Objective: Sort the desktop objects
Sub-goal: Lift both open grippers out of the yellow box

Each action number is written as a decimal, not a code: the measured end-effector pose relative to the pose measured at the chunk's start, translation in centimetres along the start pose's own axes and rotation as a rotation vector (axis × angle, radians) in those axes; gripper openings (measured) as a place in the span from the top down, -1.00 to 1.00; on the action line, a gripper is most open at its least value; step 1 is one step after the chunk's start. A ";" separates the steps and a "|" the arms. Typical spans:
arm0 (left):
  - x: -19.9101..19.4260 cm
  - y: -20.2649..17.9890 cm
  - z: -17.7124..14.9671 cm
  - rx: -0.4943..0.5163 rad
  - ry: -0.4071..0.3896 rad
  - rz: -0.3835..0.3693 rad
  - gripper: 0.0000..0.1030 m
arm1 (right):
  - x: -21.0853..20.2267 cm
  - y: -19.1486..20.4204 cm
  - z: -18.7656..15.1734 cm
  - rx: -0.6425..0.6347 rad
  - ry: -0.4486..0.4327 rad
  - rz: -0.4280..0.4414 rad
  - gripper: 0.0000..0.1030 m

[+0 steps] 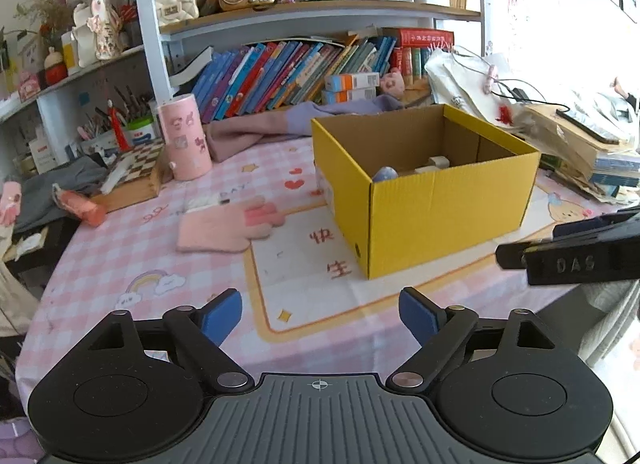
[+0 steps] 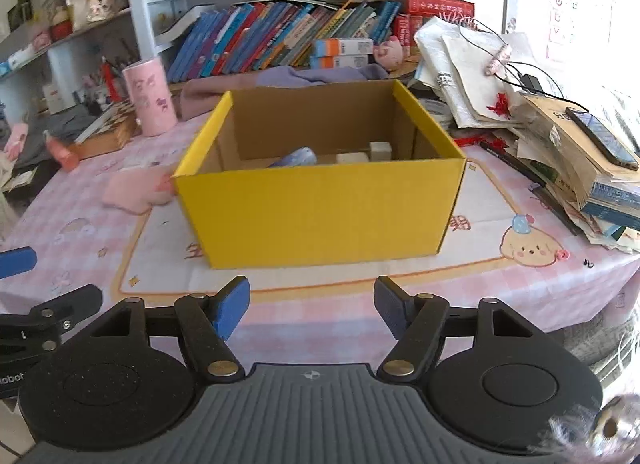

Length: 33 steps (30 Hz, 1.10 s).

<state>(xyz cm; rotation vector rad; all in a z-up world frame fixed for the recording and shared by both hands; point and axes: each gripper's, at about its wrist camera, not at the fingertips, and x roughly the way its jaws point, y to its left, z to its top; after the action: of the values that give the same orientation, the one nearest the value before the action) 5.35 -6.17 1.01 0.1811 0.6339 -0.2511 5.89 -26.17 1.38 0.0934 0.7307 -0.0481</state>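
We see the open yellow cardboard box (image 2: pixel 320 208) standing on the pink checked cloth that covers the surface (image 2: pixel 520 288), with a bluish rounded object (image 2: pixel 298 156) and two pale blocks (image 2: pixel 378 150) lying inside it. A flat pink fuzzy pouch (image 1: pixel 224 230) lies on the cloth just left of the box, apart from it (a tall pink cylindrical holder (image 1: pixel 186 136) stands farther back). Both the left gripper (image 1: pixel 320 314) and the right gripper (image 2: pixel 312 306) hang over the near edge with their jaws spread wide and nothing between them.
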 end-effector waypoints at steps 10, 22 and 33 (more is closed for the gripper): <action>-1.4 2.3 -2.4 -0.009 0.059 -0.012 -0.74 | -1.5 3.9 -2.9 -0.041 0.041 0.031 -0.38; -2.9 4.8 -4.6 -0.015 0.090 -0.023 -0.75 | -2.3 7.2 -4.7 -0.041 0.055 0.055 -0.39; -4.2 8.0 -5.8 -0.075 0.084 0.018 -0.75 | -2.2 10.8 -4.8 -0.095 0.055 0.100 -0.39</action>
<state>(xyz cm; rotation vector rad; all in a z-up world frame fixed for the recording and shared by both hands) 1.13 3.64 -0.32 0.1257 0.7236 -0.2033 1.91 -14.96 0.04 0.0401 0.7811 0.0851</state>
